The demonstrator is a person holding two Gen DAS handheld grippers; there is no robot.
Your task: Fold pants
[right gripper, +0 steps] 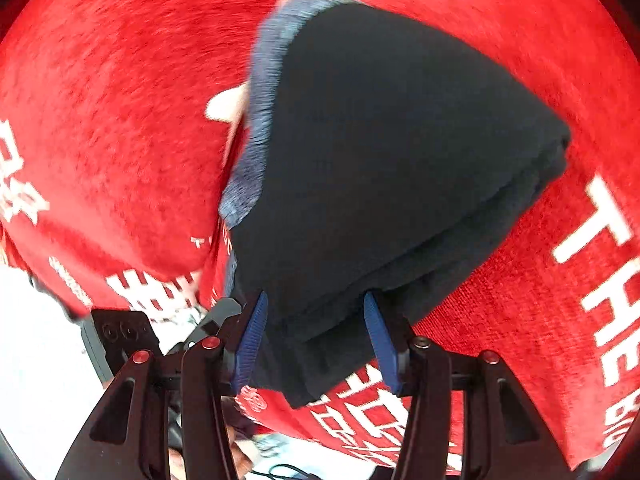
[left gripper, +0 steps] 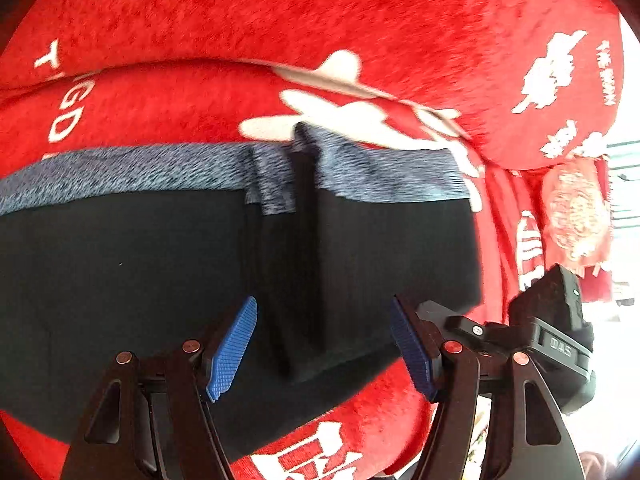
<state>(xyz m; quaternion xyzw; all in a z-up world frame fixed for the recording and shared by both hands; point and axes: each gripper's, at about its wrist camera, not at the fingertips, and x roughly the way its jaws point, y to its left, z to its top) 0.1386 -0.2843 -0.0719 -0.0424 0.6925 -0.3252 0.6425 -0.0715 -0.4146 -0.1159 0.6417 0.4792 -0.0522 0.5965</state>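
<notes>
Dark navy pants (left gripper: pixel 140 272) with a grey-blue heathered waistband (left gripper: pixel 132 168) lie folded on a red blanket (left gripper: pixel 280 12). My left gripper (left gripper: pixel 323 308) hovers open over them, its blue pads (left gripper: pixel 232 348) either side of a raised ridge of dark cloth (left gripper: pixel 304 280), not pressing it. In the right wrist view the pants (right gripper: pixel 392 152) form a thick stacked bundle with the waistband (right gripper: pixel 260 120) along its left edge. My right gripper (right gripper: pixel 315 298) is open, and the bundle's near corner sits loosely between its pads (right gripper: pixel 380 344).
The red blanket (right gripper: pixel 112 92) with white lettering (right gripper: pixel 600 248) covers the whole surface. The right gripper's black body (left gripper: pixel 552 328) sits at the right of the left wrist view. The left gripper's body (right gripper: pixel 120 336) shows at lower left. Bright floor (right gripper: pixel 36 360) lies beyond the blanket's edge.
</notes>
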